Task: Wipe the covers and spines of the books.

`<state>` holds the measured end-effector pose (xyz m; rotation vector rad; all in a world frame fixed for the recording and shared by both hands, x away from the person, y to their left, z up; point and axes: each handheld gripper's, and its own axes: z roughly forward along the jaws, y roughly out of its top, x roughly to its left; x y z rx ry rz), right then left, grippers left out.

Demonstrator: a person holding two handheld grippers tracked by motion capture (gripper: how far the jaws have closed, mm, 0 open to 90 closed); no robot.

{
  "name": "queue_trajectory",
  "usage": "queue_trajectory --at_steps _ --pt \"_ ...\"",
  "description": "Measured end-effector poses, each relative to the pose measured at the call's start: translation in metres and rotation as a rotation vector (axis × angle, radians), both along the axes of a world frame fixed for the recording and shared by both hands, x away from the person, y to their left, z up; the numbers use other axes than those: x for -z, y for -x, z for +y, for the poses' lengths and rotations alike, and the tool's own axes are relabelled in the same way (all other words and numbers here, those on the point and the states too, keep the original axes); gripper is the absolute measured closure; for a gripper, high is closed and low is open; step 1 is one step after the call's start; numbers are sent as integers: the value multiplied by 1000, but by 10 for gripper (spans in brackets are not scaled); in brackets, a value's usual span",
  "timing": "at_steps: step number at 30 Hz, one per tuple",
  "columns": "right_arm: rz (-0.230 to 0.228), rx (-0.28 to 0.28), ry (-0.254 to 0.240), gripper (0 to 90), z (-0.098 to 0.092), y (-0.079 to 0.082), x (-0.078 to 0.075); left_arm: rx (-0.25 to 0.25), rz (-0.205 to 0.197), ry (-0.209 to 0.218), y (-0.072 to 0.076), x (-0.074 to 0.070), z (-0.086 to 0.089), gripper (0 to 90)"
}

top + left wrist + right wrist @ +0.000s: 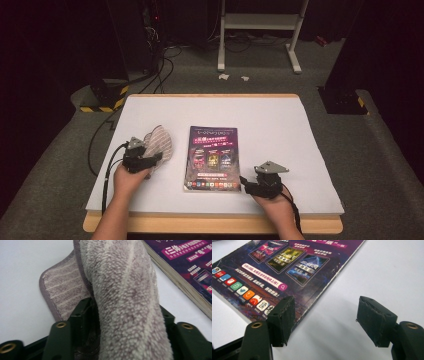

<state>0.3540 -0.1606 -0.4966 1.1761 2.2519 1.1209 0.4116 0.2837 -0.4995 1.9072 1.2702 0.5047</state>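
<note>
With my left claw [150, 159] clamped on the striped cloth [159, 142] left of the magazine [212, 157] on the table [280, 130], and my right claw [246, 184] wide open, empty, at its near right corner, wiping seems yet to begin.

White table cover [280, 130]; white stand [260, 30], cables [160, 70] on floor beyond.

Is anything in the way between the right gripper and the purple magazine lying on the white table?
Nothing visible. The right gripper stands open at the near right corner of the flat purple magazine, one jaw beside its edge, only bare white table between the jaws.
</note>
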Motion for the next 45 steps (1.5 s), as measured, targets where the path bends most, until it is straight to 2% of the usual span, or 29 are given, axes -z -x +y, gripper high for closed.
queue_trajectory --at_steps 4,5,7,11,16,21,22,23,26,33,34,35,39,42,45 --pt "8 11 -32 320 -5 5 6 1 -32 -23 5 -2 0 638" --pt "10 12 -31 322 -5 6 6 0 -44 -37 7 -2 -1 661" --pt "0 14 -40 332 -6 7 5 5 -68 -37 11 -4 -2 696" --pt "-10 15 -46 339 -8 7 4 9 -105 -3 19 -7 -1 714" --pt "-15 15 -41 370 -10 8 5 41 -160 20 35 -15 -4 715" --pt "-9 27 -41 371 -13 6 5 94 -213 50 54 -30 -12 715" --pt "-9 27 -41 371 -13 6 5 94 -213 50 54 -30 -12 715" --pt "-9 28 -39 370 -14 6 6 106 -221 44 57 -33 -15 715" --pt "-10 33 -40 371 -16 6 6 153 -243 65 69 -41 -26 715" --pt "-10 36 -46 375 -18 6 6 252 -243 69 81 -45 -57 714" --pt "-11 37 -48 376 -19 6 5 252 -243 69 81 -45 -57 714" --pt "-15 37 -49 376 -19 6 5 286 -234 63 83 -43 -68 714" --pt "-11 44 -57 378 -22 6 5 336 -206 48 85 -36 -86 715" --pt "-13 45 -59 379 -23 5 5 372 -170 13 85 -26 -100 714" --pt "-8 47 -64 379 -23 5 6 385 -131 -31 83 -16 -109 714"
